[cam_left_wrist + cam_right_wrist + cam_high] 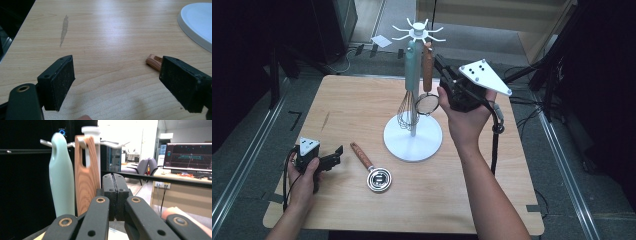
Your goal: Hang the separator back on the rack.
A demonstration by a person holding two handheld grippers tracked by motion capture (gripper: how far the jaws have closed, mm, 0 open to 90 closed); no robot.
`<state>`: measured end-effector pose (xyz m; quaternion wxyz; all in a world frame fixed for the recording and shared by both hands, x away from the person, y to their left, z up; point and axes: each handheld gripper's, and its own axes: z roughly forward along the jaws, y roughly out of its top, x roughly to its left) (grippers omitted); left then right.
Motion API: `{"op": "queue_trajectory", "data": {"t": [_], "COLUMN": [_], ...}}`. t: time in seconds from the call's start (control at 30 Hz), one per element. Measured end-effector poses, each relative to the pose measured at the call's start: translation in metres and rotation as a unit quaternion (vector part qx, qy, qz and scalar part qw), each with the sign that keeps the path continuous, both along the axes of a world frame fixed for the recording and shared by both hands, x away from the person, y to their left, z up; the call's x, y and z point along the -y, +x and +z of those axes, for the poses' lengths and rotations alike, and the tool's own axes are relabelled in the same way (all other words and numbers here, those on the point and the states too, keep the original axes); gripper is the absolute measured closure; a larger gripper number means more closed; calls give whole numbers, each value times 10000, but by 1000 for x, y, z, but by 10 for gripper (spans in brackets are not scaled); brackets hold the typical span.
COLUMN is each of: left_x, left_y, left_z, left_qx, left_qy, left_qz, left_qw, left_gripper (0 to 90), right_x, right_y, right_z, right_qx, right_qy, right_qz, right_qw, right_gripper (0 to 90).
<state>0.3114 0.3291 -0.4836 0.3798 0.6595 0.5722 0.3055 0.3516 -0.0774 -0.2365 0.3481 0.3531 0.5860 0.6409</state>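
Observation:
A white utensil stand (413, 142) rises at the table's middle. From its top hooks hang a whisk with a mint handle (411, 57) and a strainer with a wooden handle (427, 67). My right gripper (438, 61) is held up just right of the wooden handle, shut, with nothing between its pads. In the right gripper view the closed jaws (115, 182) stand beside the wooden handle (86, 177) and the mint handle (61, 177). A metal scoop with a wooden handle (372, 170) lies on the table. My left gripper (338, 155) rests left of it, open. The scoop's handle end (153, 62) lies by its right jaw (117, 82).
The wooden table (362, 100) has a faint grey streak (64, 28) at its left. The stand's white base (197, 22) shows at the upper right of the left gripper view. Grey floor and dark equipment surround the table; a monitor (187, 155) stands in the room behind.

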Motion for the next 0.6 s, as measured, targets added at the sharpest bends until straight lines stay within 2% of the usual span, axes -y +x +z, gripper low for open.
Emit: {"op": "queue_trajectory", "data": {"t": [0.13,0.3,0.43,0.6], "left_x": [0,0,0,0], "left_y": [0,0,0,0], "left_z": [0,0,0,0], "left_qx": [-2,-11,-13,-5], "left_qy": [6,18,5,12], "left_qz": [-6,-19,-11,-11], "left_qw": [10000,10000,10000,10000], "left_gripper": [137,137,137,137], "right_x": [-5,-3,-4,-4], "right_y": [2,3,3,3], "right_z": [4,10,16,17], "right_qx": [84,161,265,270], "right_qy": [-123,15,20,29], "right_qz": [55,95,185,325], "right_qw": [9999,9998,9995,9991], "right_gripper": [900,900,900,900]}}
